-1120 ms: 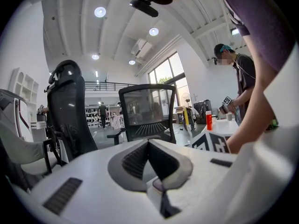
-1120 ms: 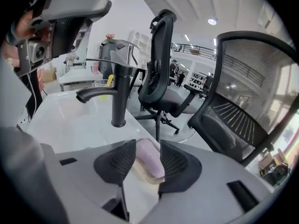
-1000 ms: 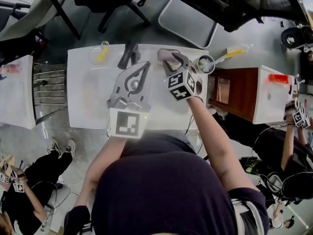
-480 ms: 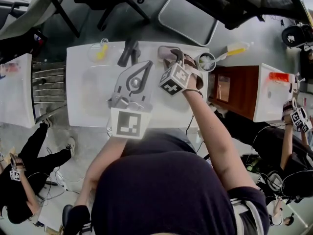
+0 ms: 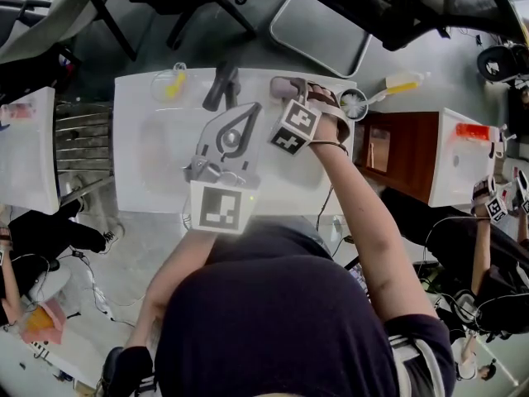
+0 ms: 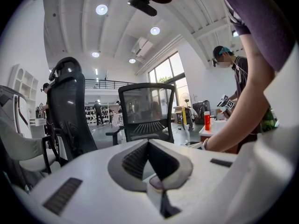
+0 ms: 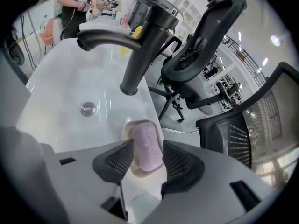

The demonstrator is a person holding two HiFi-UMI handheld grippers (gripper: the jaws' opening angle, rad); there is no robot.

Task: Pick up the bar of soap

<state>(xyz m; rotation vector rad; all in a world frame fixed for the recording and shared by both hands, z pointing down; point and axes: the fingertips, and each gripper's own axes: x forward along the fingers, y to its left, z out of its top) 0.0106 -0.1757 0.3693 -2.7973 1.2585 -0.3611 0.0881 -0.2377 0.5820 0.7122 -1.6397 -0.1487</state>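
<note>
A pink bar of soap [image 7: 148, 146] lies in a beige dish [image 7: 126, 130] on the back rim of a white sink [image 7: 60, 101], to the right of the black faucet [image 7: 140, 50]. My right gripper [image 7: 150, 158] straddles the soap, one ribbed pad on each side; the jaws stand wide and the bar still rests in its dish. In the head view the right gripper [image 5: 289, 93] reaches to the soap [image 5: 281, 84] at the sink's far edge. My left gripper [image 5: 245, 112] hovers over the basin, shut and empty, its pads meeting in the left gripper view [image 6: 148, 146].
A clear dish with a yellow item [image 5: 171, 83] sits on the sink's back left corner. A round brush holder [image 5: 351, 103] stands at its back right, with a wooden cabinet [image 5: 401, 151] beyond. The drain [image 7: 87, 108] lies in the basin. Office chairs [image 5: 322, 31] stand behind the sink.
My right gripper has moved farther back and lowered over the soap dish, its marker cube tilting. The left gripper has stayed where it was.
</note>
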